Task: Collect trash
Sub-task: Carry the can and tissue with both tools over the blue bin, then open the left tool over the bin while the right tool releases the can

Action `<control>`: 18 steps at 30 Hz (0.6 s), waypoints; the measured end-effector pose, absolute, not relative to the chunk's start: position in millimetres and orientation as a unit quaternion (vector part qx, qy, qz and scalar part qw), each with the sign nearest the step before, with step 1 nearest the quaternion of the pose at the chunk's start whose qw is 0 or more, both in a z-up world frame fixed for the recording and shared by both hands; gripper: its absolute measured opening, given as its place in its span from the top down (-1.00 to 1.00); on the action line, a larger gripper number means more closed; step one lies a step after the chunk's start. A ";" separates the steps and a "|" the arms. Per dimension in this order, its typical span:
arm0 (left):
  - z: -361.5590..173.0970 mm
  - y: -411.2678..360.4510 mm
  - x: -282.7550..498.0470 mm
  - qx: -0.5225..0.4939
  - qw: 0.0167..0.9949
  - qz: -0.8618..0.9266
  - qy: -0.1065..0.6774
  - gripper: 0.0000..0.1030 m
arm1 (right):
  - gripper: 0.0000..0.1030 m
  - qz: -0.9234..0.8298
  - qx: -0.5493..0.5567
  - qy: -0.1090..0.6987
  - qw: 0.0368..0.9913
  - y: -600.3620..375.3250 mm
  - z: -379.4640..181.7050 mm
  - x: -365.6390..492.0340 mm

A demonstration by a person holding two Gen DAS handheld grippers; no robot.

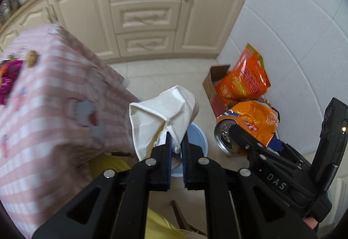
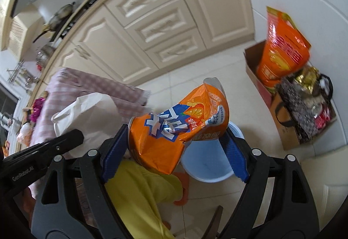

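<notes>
Cream kitchen cabinets (image 1: pixel 148 10) fill the back of both views, above a pale tiled floor (image 1: pixel 165 73). A desk (image 1: pixel 43 95) draped in a pink checked cloth stands at the left, with a purple wrapper (image 1: pixel 7 80) and a small brown snack (image 1: pixel 32 58) lying on top. Against the white wall sits an open cardboard box (image 2: pixel 253 64) holding a tall orange bag (image 2: pixel 282 51), with a patterned black-handled bag (image 2: pixel 302 110) just beside it. A light blue bin (image 2: pixel 208 162) stands on the floor below both tools.

The left gripper (image 1: pixel 176 141) has its fingers pressed together on a crumpled white paper cup (image 1: pixel 161 117), held in the air above the bin and beside the desk edge. The right gripper (image 2: pixel 174 147) has its blue-padded fingers (image 2: pixel 114 152) clamped on a crushed orange soda can (image 2: pixel 174 128), also held over the bin, with its silver top showing in the left wrist view.
</notes>
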State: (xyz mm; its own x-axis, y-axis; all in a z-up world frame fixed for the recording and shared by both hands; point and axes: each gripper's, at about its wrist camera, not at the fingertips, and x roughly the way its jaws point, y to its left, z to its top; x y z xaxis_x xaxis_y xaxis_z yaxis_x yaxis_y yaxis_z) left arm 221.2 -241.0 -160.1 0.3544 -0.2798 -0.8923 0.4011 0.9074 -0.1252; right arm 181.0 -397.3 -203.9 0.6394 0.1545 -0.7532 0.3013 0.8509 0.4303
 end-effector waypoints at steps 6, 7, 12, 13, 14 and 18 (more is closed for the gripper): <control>-193.7 -267.9 244.2 0.060 0.789 -0.224 0.569 0.63 | -0.57 -0.079 0.284 0.442 0.847 -415.7 -224.6 180.3; -198.9 -269.7 246.8 0.057 0.785 -0.226 0.575 0.52 | -0.57 -0.082 0.285 0.444 0.845 -416.9 -226.0 180.7; -211.6 -266.1 253.8 0.053 0.774 -0.217 0.592 0.38 | -0.57 -0.089 0.285 0.457 0.838 -419.3 -235.2 183.3; -212.7 -263.3 254.6 0.051 0.773 -0.214 0.595 0.37 | -0.57 -0.088 0.285 0.458 0.837 -418.9 -236.5 184.5; -213.0 -260.7 254.9 0.050 0.773 -0.211 0.596 0.36 | -0.57 -0.086 0.285 0.461 0.836 -417.4 -238.1 186.9; -210.7 -249.3 250.4 0.062 0.779 -0.198 0.592 0.30 | -0.57 -0.077 0.278 0.466 0.836 -412.1 -239.3 196.0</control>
